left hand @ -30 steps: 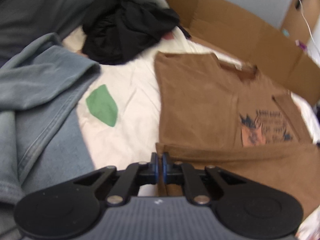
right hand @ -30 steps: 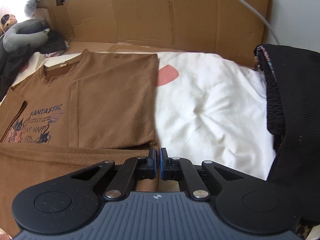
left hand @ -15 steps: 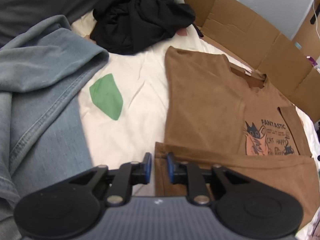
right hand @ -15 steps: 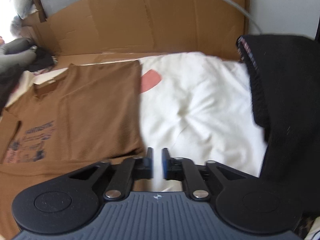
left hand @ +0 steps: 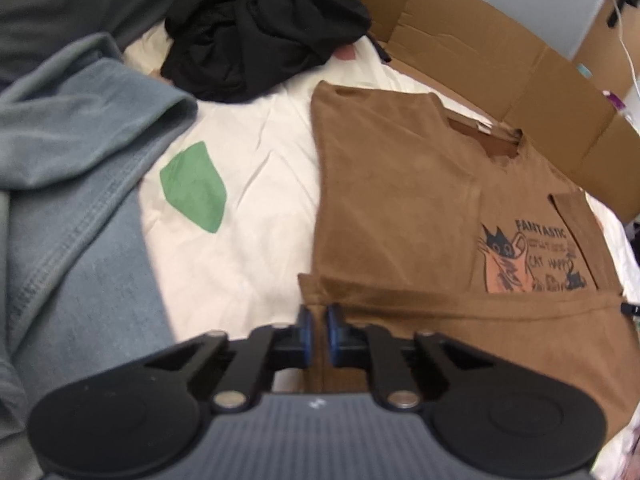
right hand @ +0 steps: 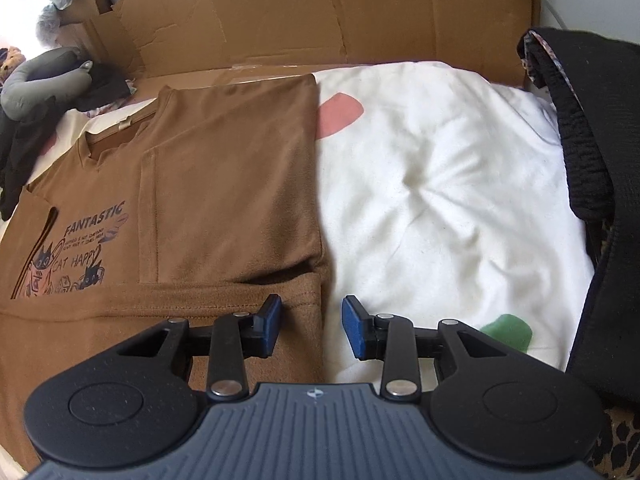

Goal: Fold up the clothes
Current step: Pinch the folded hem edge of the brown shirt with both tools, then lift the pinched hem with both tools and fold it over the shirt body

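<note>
A brown T-shirt with a cat print lies flat on the white bedsheet, sleeves folded in and its lower part folded up over the body. My left gripper is shut on the left edge of that folded-up part. In the right wrist view the same T-shirt fills the left half. My right gripper hangs over the shirt's right edge with its jaws opening. The cloth lies under the gap, and the pads do not press on it.
A blue-grey garment is heaped at the left and a black pile lies behind it. Cardboard sheets stand along the far side. A black garment hangs at the right, and a grey neck pillow lies far left.
The left jaws parted half a second ago and have closed again on the shirt's edge. The right jaws went from shut to well apart. Both hands stayed nearly in place.
</note>
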Demonstrator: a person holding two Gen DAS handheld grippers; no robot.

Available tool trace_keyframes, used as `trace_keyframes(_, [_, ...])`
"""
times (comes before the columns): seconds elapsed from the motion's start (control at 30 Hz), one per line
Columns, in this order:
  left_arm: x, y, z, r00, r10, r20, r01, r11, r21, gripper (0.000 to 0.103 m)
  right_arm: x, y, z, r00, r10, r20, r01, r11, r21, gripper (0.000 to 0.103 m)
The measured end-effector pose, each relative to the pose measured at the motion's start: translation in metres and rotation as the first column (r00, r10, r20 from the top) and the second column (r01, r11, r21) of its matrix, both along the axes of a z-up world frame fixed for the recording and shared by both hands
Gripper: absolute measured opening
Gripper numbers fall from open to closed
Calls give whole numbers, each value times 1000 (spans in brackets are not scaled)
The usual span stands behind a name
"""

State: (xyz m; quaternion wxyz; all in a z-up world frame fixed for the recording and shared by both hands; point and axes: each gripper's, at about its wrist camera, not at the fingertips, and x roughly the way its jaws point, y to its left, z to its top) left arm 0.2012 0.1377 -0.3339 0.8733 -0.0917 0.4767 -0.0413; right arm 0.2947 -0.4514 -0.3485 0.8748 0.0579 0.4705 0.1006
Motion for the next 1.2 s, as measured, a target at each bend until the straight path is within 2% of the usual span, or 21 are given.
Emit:
trace_keyframes(0.03, [-2,-1,2,1000,-4,6,4,1000,9,4,-1,2,1,1000,9,4,-9,1000,-9,33])
trace_keyframes(0.07, [-4,-1,5,1000,-1,10,1,1000,11,3,-2,5,2,1000,24,10,-24,1000,-20,24])
trace_keyframes(0.1, [-6,-1,7,1000,5,13,-5,1000,8,3,-4,8,4,999,40,15,-39,999,-34,21])
trace_keyframes(0.4, [-14,-10,17,999,-17,44,15,999,45,3,-25,35,24,983,131,131,-102,974,-204,21])
trace_keyframes(0.57, [-12,-9,11,1000,-12,22,11,999,43,3,-21,43,20,978,175,110,-148,964,-220,23])
trace_keyframes(0.73, [-10,-9,7,1000,-6,11,6,999,38,5,-8,29,11,990,117,74,-103,980,-173,24])
trace_keyframes(0.83, [-7,-4,0,1000,8,-9,-8,1000,-5,9,-5,18,7,995,80,59,-74,991,-110,24])
trace_keyframes(0.9, [-5,-3,-4,1000,16,-17,-16,1000,-20,13,-8,18,8,994,91,65,-84,991,-108,17])
trace_keyframes(0.97, [-4,-2,-6,1000,22,-18,-22,999,-27,13,-12,21,9,991,104,85,-93,987,-132,4])
trace_keyframes(1.03, [-4,-2,-5,1000,20,-16,-20,1000,-22,13,-17,22,14,989,94,112,-78,987,-140,3])
trace_keyframes(1.13, [-7,-3,1,1000,14,0,-14,1000,-11,3,-25,22,27,985,73,155,-52,990,-133,3])
trace_keyframes(1.2, [-10,-6,11,1000,12,13,-12,1000,10,3,-29,20,37,986,38,163,-21,994,-103,2])
